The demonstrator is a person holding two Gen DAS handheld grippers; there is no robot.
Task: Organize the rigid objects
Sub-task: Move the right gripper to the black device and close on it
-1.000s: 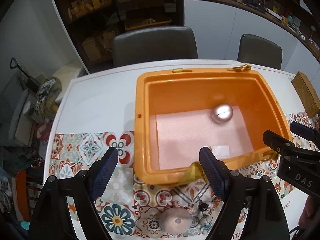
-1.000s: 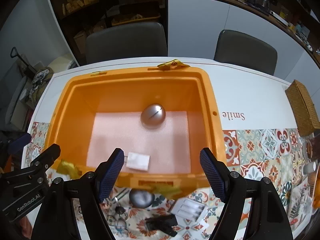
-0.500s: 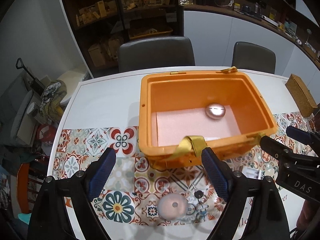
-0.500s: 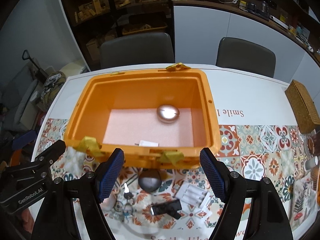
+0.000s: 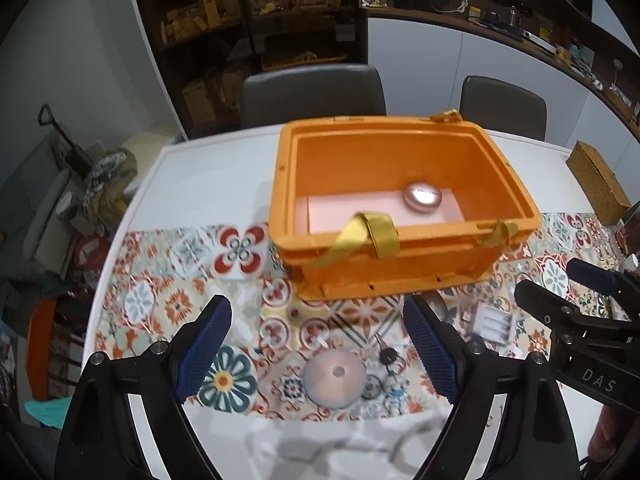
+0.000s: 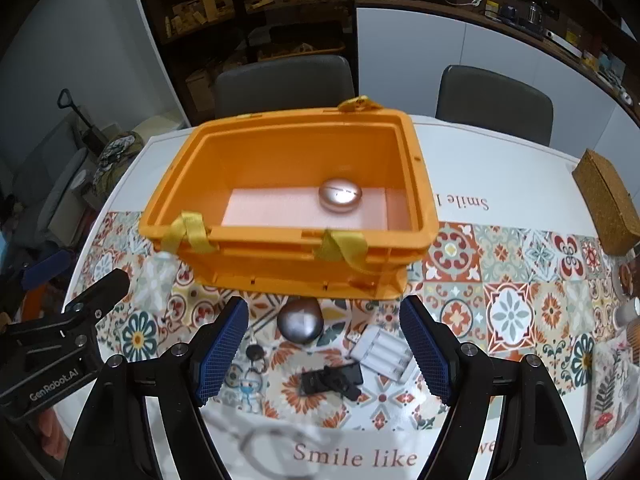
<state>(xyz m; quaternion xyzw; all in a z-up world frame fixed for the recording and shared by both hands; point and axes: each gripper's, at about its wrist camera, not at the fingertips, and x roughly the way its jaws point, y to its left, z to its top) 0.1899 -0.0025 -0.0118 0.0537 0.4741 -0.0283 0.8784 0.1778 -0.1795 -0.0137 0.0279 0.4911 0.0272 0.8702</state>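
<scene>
An orange crate (image 5: 400,268) (image 6: 288,268) with yellow straps stands on the patterned cloth; a shiny metal dome (image 5: 422,196) (image 6: 340,199) lies inside on pink foam. In front of the crate lie a pink disc (image 5: 334,378), a second silver dome (image 6: 300,322), a white battery holder (image 6: 380,354) (image 5: 490,324), a black clip (image 6: 332,378) and a keyring with a small figure (image 6: 250,376) (image 5: 390,376). My left gripper (image 5: 320,352) is open and empty above the disc. My right gripper (image 6: 324,352) is open and empty above the small items.
A woven brown box (image 6: 606,200) (image 5: 598,182) sits at the table's right edge. Two grey chairs (image 6: 284,84) stand behind the table, with shelves beyond. Small items lie at the far right edge (image 6: 628,312).
Both grippers have pulled back and away from the crate, from over its opening to above the loose items in front. Both stayed open and empty.
</scene>
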